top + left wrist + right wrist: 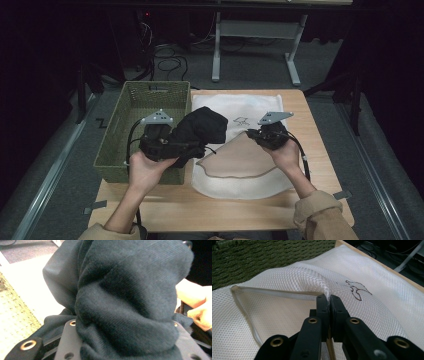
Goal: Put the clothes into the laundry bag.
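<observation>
My left gripper (186,145) is shut on a bundled black garment (202,126), held just above the left part of a white mesh laundry bag (235,102) lying on the table. In the left gripper view the dark cloth (125,302) bulges between and over the jaws and hides their tips. My right gripper (251,134) is shut on the upper edge of the bag's mouth (325,290) and holds it raised. The mouth (240,160) gapes towards the garment and looks tan inside, edged by a zip. A small bird drawing (357,291) marks the mesh.
A green woven basket (131,100) stands at the table's left, right beside the left hand. The wooden table (320,125) has a bare strip at the right and along the front edge. Behind it, desk legs (216,50) and cables (170,57) are on the floor.
</observation>
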